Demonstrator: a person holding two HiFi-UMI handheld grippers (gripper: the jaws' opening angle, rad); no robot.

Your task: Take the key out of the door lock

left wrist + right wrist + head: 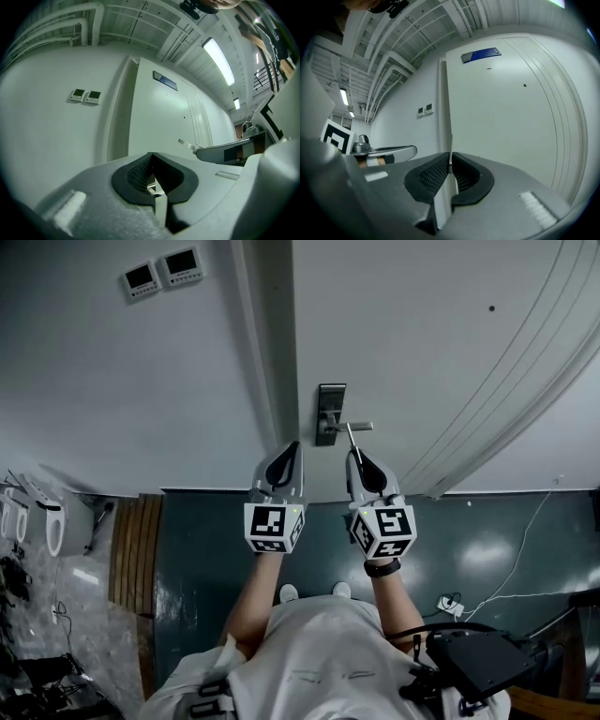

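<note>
On the white door (422, 343) sits a dark lock plate (330, 412) with a lever handle (356, 427). My right gripper (356, 457) is shut on a thin metal key (352, 440), which juts out from its pads toward the handle and stands clear of the lock plate. From the left gripper view the key (186, 143) pokes out of the right gripper (220, 152). In the right gripper view the key (450, 147) is a thin blade pinched at the right gripper's (450, 161) tip. My left gripper (292, 448) hangs beside it, shut and holding nothing, at the door frame (272, 352).
Two small wall panels (161, 273) are mounted on the wall left of the door. A blue sign (481, 55) is high on the door. Wooden slats (136, 549) lie on the floor at left, and a white cable (511, 568) runs at right.
</note>
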